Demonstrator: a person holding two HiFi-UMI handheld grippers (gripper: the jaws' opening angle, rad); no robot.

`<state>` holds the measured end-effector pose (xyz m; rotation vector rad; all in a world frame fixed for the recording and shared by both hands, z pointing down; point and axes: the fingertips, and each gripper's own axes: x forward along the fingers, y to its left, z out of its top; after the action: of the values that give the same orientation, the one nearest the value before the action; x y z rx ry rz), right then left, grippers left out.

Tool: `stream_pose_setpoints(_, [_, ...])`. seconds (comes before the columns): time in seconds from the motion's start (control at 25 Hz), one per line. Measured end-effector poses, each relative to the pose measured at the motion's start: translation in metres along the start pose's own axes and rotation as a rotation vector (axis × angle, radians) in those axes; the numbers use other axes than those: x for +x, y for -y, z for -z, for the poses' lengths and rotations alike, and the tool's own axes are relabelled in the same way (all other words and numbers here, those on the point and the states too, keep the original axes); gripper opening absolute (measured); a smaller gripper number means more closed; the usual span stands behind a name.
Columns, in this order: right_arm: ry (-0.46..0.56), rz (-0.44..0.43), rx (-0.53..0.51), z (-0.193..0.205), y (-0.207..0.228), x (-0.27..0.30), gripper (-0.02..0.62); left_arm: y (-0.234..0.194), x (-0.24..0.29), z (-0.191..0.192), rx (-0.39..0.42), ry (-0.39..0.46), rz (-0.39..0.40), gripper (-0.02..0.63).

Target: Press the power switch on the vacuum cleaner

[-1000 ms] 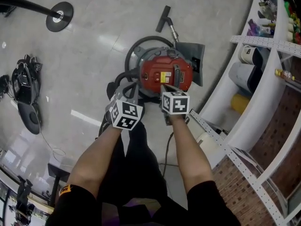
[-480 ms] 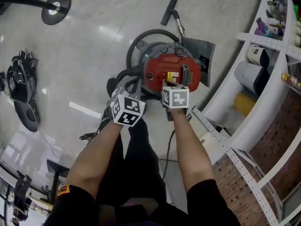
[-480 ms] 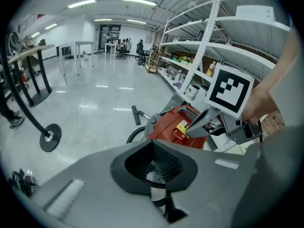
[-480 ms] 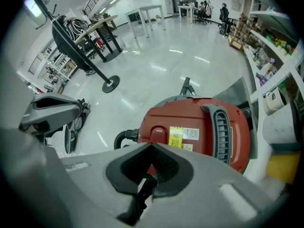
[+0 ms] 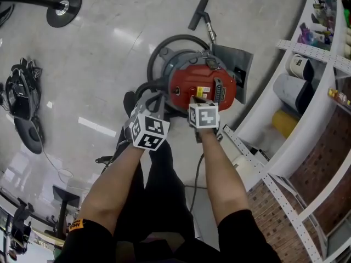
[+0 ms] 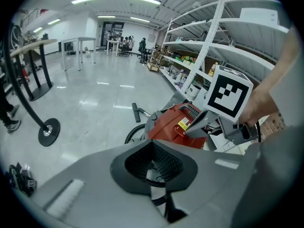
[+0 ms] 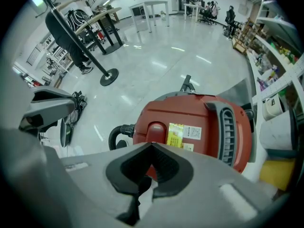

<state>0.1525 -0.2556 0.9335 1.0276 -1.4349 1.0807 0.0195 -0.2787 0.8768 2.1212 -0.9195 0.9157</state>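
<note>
A red vacuum cleaner (image 5: 200, 87) stands on the floor ahead of the person's legs. My right gripper (image 5: 197, 100) hangs over its near edge, jaws shut on nothing. In the right gripper view the shut tips of that gripper (image 7: 151, 146) point at a raised red button (image 7: 156, 129) left of a yellow label on the vacuum cleaner (image 7: 209, 118). My left gripper (image 5: 147, 102) is left of the body, near the hose joint, also shut and empty. The left gripper view has its own tips (image 6: 153, 144) low, with the vacuum cleaner (image 6: 168, 125) and the right gripper (image 6: 197, 125) beyond.
A black hose (image 5: 164, 45) loops round the vacuum, ending in a floor nozzle (image 5: 197, 12). A grey plate (image 5: 240, 64) lies behind it. White shelving (image 5: 307, 92) runs down the right. A round stand base (image 5: 63, 7) and black bags (image 5: 22, 100) lie on the left.
The head view has shifted a little. Both grippers stay by the vacuum's near side, the right one slightly closer to the red body.
</note>
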Motion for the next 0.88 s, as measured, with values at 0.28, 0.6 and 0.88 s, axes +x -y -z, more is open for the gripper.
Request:
stream_pose_setpoints(0.28, [-0.020, 0.012, -0.013, 0.009, 0.001, 0.009, -0.008, 0.004, 0.002, 0.002, 0.010, -0.007, 0.007, 0.015])
stream_pose_setpoints(0.6, [0.050, 0.005, 0.011, 0.008, 0.001, -0.012, -0.008, 0.013, -0.010, -0.007, 0.018, -0.003, 0.008, 0.015])
stream_pose_setpoints(0.88, [0.119, -0.040, 0.041, 0.007, -0.012, -0.060, -0.008, 0.027, -0.040, -0.041, -0.012, 0.056, 0.005, 0.015])
